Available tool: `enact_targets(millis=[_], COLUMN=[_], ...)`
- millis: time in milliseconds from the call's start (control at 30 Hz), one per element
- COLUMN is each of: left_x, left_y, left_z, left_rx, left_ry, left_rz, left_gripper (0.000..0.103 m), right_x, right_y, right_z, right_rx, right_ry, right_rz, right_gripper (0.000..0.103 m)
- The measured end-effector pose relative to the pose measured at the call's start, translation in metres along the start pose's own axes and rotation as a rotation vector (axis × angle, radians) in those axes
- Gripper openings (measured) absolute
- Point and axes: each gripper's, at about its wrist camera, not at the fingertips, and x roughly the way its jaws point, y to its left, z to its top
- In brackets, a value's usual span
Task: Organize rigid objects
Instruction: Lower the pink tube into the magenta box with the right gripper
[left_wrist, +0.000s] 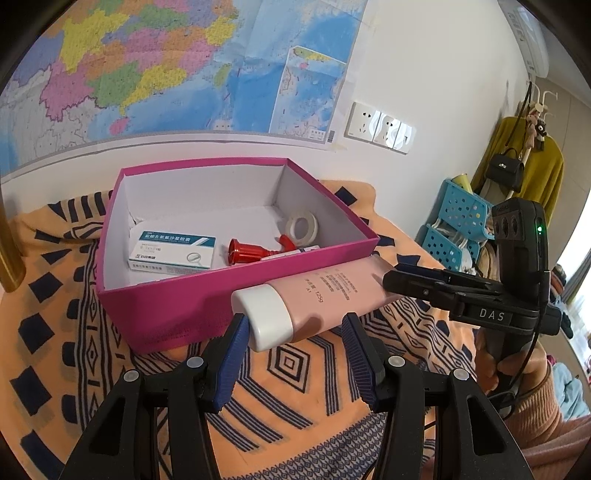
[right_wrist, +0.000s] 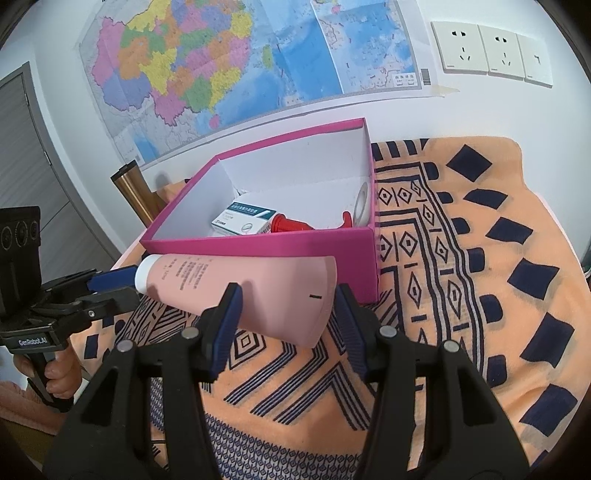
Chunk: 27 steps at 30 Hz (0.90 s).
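A pink tube (left_wrist: 332, 295) with a white cap (left_wrist: 266, 317) hangs just above the cloth, along the front wall of the magenta box (left_wrist: 177, 310). My left gripper (left_wrist: 295, 319) is shut on its cap end. My right gripper (right_wrist: 288, 291) is shut on the flat crimped end of the tube (right_wrist: 258, 291), and shows in the left wrist view (left_wrist: 391, 277) too. Inside the box (right_wrist: 258, 243) lie a white-and-blue medicine carton (left_wrist: 173, 251), a red plastic piece (left_wrist: 247, 253) and a roll of white tape (left_wrist: 302, 224).
An orange cloth (right_wrist: 461, 258) with dark blue patterns covers the table. A wall with a map (left_wrist: 166, 66) and sockets (right_wrist: 491, 51) rises close behind the box. Blue baskets (left_wrist: 454, 229) and a coat stand are off to the right; a brass post (right_wrist: 133, 192) stands left of the box.
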Motion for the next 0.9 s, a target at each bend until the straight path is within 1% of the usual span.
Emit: enact_targets(millis=[900], left_x=[0.001], left_y=[0.001], left_z=[0.009], left_rx=[0.004], left_ry=[-0.021], left_rz=[0.004], left_gripper=[0.052], right_x=[-0.002], right_y=[0.000], right_z=[0.013], right_rx=[-0.020], right_ry=[-0.026], right_rz=[-0.002], right_gripper=[0.054])
